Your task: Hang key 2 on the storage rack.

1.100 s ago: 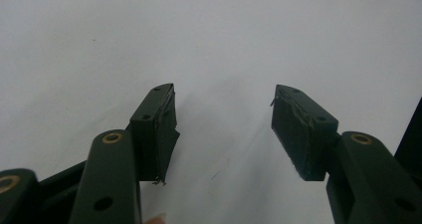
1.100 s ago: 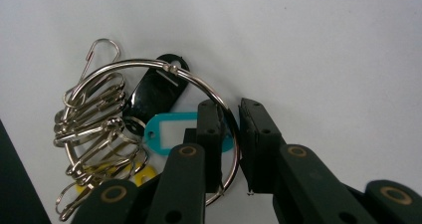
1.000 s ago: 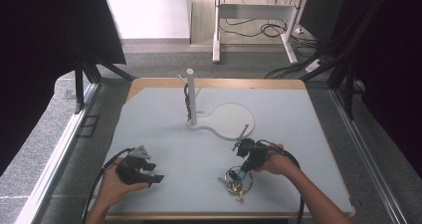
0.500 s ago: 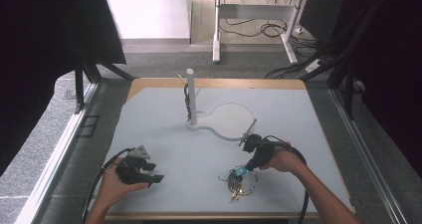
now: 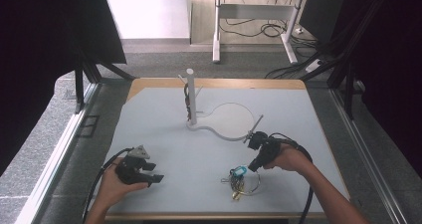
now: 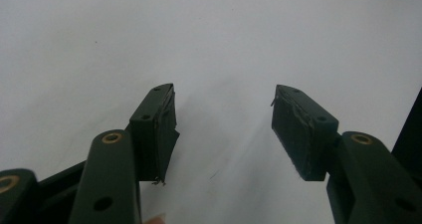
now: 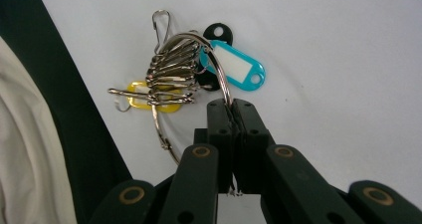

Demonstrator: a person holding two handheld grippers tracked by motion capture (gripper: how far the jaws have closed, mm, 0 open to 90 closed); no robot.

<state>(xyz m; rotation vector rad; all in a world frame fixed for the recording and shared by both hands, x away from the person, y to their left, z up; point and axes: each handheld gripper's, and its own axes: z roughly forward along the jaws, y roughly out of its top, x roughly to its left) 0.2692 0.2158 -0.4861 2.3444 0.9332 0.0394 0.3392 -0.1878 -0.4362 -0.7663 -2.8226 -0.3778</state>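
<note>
Right gripper view: the ring (image 7: pixel 219 79) is pinched thinly by the right gripper (image 7: pixel 232 109) – slip is risked as keys (image 7: pixel 169 69) swing – while the left gripper (image 6: pixel 224 119) is held open.

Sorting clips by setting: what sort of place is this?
Probably a lab recording booth: black curtains flank a pale grey work table, with loose black cables on the floor behind.

Left hand (image 5: pixel 115 181): near-left of the table, forearm entering from the near edge, holding the left gripper (image 5: pixel 149 173) low and level, jaws parted with nothing between them. Right hand (image 5: pixel 288 159): near-right, forearm angled in from the near-right corner, holding the right gripper (image 5: pixel 253 168) tilted downward, jaws pressed together.
</note>
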